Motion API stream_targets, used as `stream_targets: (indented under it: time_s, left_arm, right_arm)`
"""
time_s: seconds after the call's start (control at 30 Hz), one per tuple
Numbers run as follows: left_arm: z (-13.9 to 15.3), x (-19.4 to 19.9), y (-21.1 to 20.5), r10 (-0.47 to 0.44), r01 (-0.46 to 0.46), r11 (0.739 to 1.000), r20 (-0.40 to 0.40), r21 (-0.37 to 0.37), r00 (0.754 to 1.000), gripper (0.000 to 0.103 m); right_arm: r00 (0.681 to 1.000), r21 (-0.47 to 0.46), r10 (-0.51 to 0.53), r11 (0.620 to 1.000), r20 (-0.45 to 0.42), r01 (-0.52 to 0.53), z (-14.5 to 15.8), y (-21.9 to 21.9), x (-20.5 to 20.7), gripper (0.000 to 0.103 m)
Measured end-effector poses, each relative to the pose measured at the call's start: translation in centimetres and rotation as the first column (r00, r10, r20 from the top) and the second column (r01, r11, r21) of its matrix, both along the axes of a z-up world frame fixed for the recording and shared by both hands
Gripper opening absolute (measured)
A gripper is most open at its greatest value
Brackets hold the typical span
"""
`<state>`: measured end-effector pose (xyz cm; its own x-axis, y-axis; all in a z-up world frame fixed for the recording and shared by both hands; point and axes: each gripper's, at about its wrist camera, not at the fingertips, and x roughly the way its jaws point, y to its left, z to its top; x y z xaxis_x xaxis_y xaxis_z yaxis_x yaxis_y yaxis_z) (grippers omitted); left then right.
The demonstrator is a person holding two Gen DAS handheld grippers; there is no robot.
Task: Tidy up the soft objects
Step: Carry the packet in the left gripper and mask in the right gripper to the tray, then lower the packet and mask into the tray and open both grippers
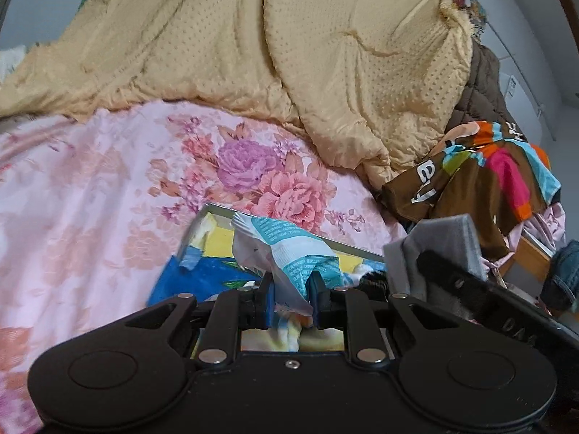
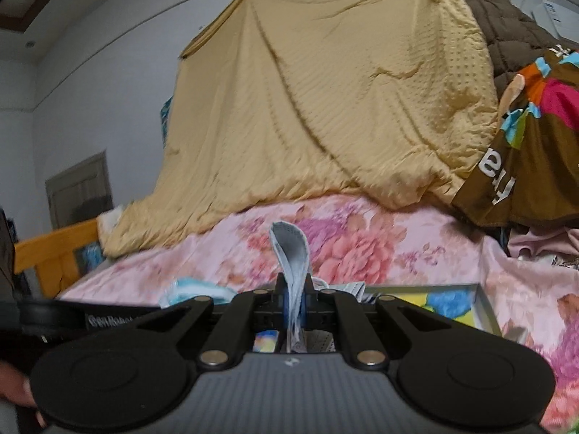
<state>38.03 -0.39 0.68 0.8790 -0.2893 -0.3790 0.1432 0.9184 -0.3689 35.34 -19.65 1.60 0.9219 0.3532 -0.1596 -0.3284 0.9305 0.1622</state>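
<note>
Your left gripper (image 1: 291, 291) is pinching a crumpled white-and-teal plastic packet (image 1: 286, 246), jaws nearly closed on its lower folds, and holding it above the metal-framed picture tray (image 1: 213, 238) on the bed. I judge the packet light, thin and crinkly, likely slick, so you are doing well gripping a bunched fold rather than one flat layer. Your right gripper (image 2: 295, 298) is clamping a folded pale grey face mask (image 2: 291, 253), jaws all but shut on the doubled fabric, its rounded loop standing upright above the floral bedsheet (image 2: 362, 246). It looks soft, limp and nearly weightless; holding near the fold is keeping the layers together. Behind, a dimpled tan quilt (image 2: 325, 108) is draping in creases.
</note>
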Motion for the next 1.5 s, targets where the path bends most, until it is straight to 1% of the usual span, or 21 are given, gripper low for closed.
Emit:
stream_targets:
  time_s: [0.07, 0.17, 0.3, 0.37, 0.5, 0.6, 0.7, 0.83, 0.93, 1.07, 1.1, 1.17, 1.23, 1.37, 1.43, 1.5]
  left_arm:
    - [-0.1, 1.8, -0.5, -0.008, 0.008, 1.0, -0.014, -0.01, 1.0, 0.02]
    - [-0.3, 4.1, -1.5, -0.017, 0.016, 1.0, -0.03, -0.002, 0.999, 0.02]
    - [-1.0, 6.2, -2.7, -0.019, 0.019, 1.0, -0.05, 0.011, 0.999, 0.02]
    - [-1.5, 7.0, -3.2, -0.02, 0.021, 1.0, -0.059, 0.017, 0.998, 0.02]
    - [-2.4, 8.2, -3.7, -0.006, 0.007, 1.0, -0.082, 0.019, 0.997, 0.02]
    - [-3.0, 8.7, -3.6, 0.006, -0.006, 1.0, -0.098, 0.007, 0.995, 0.02]
    - [-3.6, 8.9, -3.4, 0.018, -0.019, 1.0, -0.117, -0.009, 0.993, 0.021]
    - [-4.1, 9.0, -3.0, 0.037, -0.042, 0.998, -0.135, -0.036, 0.99, 0.021]
    - [-4.2, 9.0, -2.7, 0.056, -0.064, 0.997, -0.157, -0.05, 0.986, 0.022]
    - [-4.0, 8.9, -2.7, 0.068, -0.076, 0.996, -0.166, -0.042, 0.984, 0.026]
    - [-3.9, 8.9, -2.8, 0.072, -0.079, 0.996, -0.169, -0.036, 0.983, 0.026]
    - [-3.8, 8.8, -2.8, 0.076, -0.083, 0.996, -0.172, -0.034, 0.982, 0.027]
    - [-3.7, 8.7, -2.9, 0.081, -0.087, 0.996, -0.179, -0.029, 0.981, 0.029]
    - [-3.5, 8.5, -2.8, 0.093, -0.098, 0.995, -0.189, -0.016, 0.977, 0.035]
    - [-3.4, 8.4, -2.8, 0.098, -0.103, 0.995, -0.191, -0.015, 0.977, 0.038]
    - [-3.2, 8.2, -2.8, 0.101, -0.105, 0.994, -0.187, -0.012, 0.977, 0.042]
  right_arm:
    - [1.0, 0.023, -0.014, 1.0, 0.007, 0.014, 0.2, -0.5, 1.2, 0.006]
    - [0.999, 0.033, -0.036, 0.999, 0.005, 0.036, 0.2, -1.3, 2.8, 0.006]
    - [0.997, 0.07, -0.056, 0.996, -0.052, 0.059, -0.5, -2.6, 4.7, 0.006]
    - [0.995, 0.073, -0.061, 0.995, -0.082, 0.067, -0.9, -3.1, 5.6, 0.006]
    - [0.985, 0.076, -0.059, 0.994, -0.165, 0.073, -1.9, -3.7, 7.7, 0.006]
    - [0.974, 0.099, -0.052, 0.992, -0.222, 0.075, -2.7, -4.0, 8.9, 0.006]
    - [0.965, 0.112, -0.042, 0.991, -0.257, 0.073, -3.2, -4.2, 9.6, 0.006]
    - [0.961, 0.103, -0.043, 0.992, -0.273, 0.074, -3.3, -4.0, 9.9, 0.008]
    - [0.961, 0.091, -0.056, 0.992, -0.271, 0.083, -3.1, -3.9, 9.9, 0.014]
    - [0.961, 0.072, -0.061, 0.994, -0.271, 0.083, -2.8, -3.8, 10.0, 0.017]
    - [0.961, 0.063, -0.064, 0.994, -0.27, 0.084, -2.8, -3.8, 9.9, 0.019]
    - [0.96, 0.054, -0.07, 0.995, -0.27, 0.087, -2.6, -3.8, 9.9, 0.024]
    - [0.961, 0.034, -0.081, 0.995, -0.266, 0.093, -2.5, -3.8, 9.9, 0.031]
    - [0.96, 0.015, -0.089, 0.995, -0.264, 0.096, -2.3, -3.8, 9.7, 0.038]
    - [0.961, 0.005, -0.092, 0.995, -0.26, 0.097, -2.3, -3.8, 9.6, 0.046]
    - [0.961, -0.006, -0.096, 0.995, -0.26, 0.097, -2.2, -3.8, 9.5, 0.05]
